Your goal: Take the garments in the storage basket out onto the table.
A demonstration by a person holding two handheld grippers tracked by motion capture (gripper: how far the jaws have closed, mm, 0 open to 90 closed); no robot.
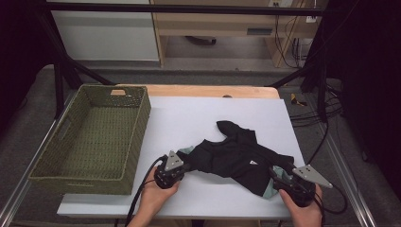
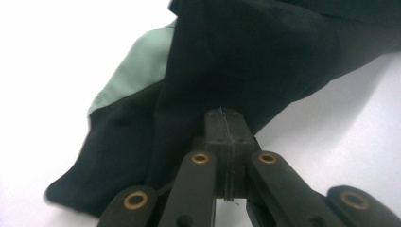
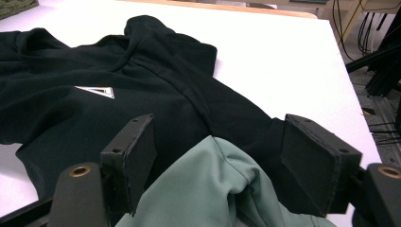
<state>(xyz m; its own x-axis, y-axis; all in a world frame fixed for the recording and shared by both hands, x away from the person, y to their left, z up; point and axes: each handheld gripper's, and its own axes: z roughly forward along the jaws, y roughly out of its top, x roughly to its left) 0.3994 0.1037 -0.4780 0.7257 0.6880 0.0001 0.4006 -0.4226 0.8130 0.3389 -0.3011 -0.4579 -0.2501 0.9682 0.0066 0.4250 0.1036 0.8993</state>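
- Black shirt [image 1: 236, 158] lies crumpled on the white sheet [image 1: 198, 118], right of the basket [image 1: 94, 137].
- Left gripper [image 2: 222, 124] is clamped on one sleeve end, apparently for spreading.
- Right gripper [image 3: 215, 163] stands wide, the green cuff [image 3: 208, 189] between its jaws, unpinched.

Wooden table [image 1: 198, 91], covered almost wholly by a white sheet [image 1: 208, 118], bare wood left as a strip along the far edge. On the left, a green woven basket [image 1: 137, 137], standing partly on the sheet and overhanging the table's left side. On the right half of the sheet, a black garment [image 1: 236, 158] with pale green sleeve ends, lying crumpled, a small white triangle mark on its front; near its right sleeve, the sheet's front right corner.
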